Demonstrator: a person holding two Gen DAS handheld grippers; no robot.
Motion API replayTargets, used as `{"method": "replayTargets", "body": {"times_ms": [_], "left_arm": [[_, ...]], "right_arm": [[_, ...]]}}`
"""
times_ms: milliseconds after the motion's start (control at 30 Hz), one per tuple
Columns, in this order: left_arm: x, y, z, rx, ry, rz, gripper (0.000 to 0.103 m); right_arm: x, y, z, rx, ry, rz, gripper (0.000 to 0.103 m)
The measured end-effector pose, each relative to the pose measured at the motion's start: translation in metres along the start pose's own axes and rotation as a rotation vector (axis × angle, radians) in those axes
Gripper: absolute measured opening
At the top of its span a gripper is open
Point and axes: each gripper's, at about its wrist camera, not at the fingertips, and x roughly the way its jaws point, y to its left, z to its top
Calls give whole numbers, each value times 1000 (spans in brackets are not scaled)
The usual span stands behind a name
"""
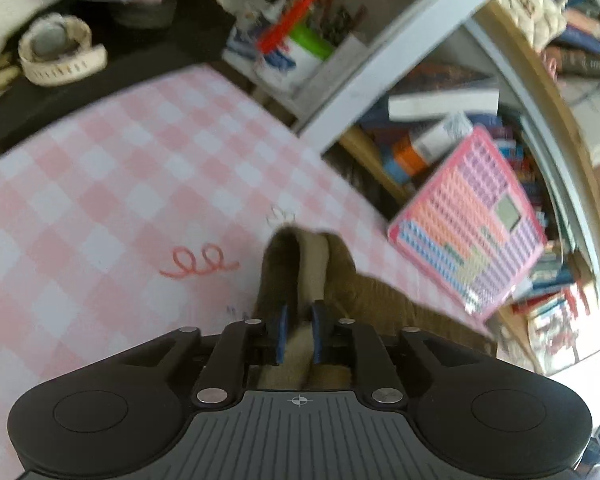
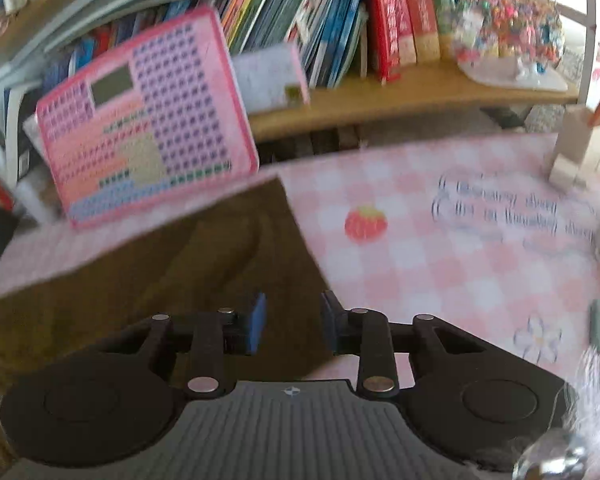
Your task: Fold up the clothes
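Left gripper (image 1: 299,332) slightly parted around brown garment (image 1: 300,264), grip uncertain; right gripper (image 2: 293,322) open, empty, above it.

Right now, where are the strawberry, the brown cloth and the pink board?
strawberry (image 2: 365,224), right wrist view, middle of the red print.
brown cloth (image 2: 220,264), right wrist view, flat middle.
pink board (image 2: 148,120), right wrist view, its face.

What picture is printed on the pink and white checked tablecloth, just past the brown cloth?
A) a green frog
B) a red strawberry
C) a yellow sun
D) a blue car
B: a red strawberry sits on the pink and white checked tablecloth, right beside the brown cloth.
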Motion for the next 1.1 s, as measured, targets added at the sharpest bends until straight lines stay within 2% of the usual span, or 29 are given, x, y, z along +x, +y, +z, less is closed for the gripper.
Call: {"method": "replayTargets", "body": {"times_ms": [167, 233, 267, 300, 400, 433, 500, 533, 600, 733, 867, 1000, 1100], "left_arm": [[21, -3, 0, -20, 6, 19, 20], [27, -4, 0, -24, 8, 22, 14], [26, -5, 0, -20, 9, 30, 7], [24, -5, 0, -16, 11, 41, 7], [19, -8, 1, -4, 15, 74, 9], [18, -8, 2, 5, 18, 101, 14], [11, -11, 2, 49, 1, 152, 14], [5, -13, 3, 60, -21, 157, 14], [-11, -13, 4, 49, -61, 118, 15], [-43, -12, -8, 59, -75, 113, 16], [-68, -3, -29, 55, -63, 167, 16], [-89, 13, -53, 3, -62, 235, 16], [-96, 20, -67, -33, -48, 276, 18]], "right_arm": [[22, 6, -14, 35, 32, -44, 15], [32, 8, -16, 17, 48, -80, 8], [33, 9, -16, 2, 39, -95, 6], [34, 8, -15, -12, 35, -115, 1], [38, 5, -12, -45, 19, -155, 0], [40, 3, -11, -50, 12, -158, 0], [42, 2, -7, -42, 11, -165, 0], [42, 2, -6, -35, 16, -169, 0], [40, 3, -4, -21, 28, -174, 0], [5, 9, -11, -5, -9, -117, 3], [-43, 23, -37, -89, -33, -67, 5], [-77, 28, -77, -178, -23, -84, 5], [-85, 24, -101, -186, 14, -103, 5]]}}
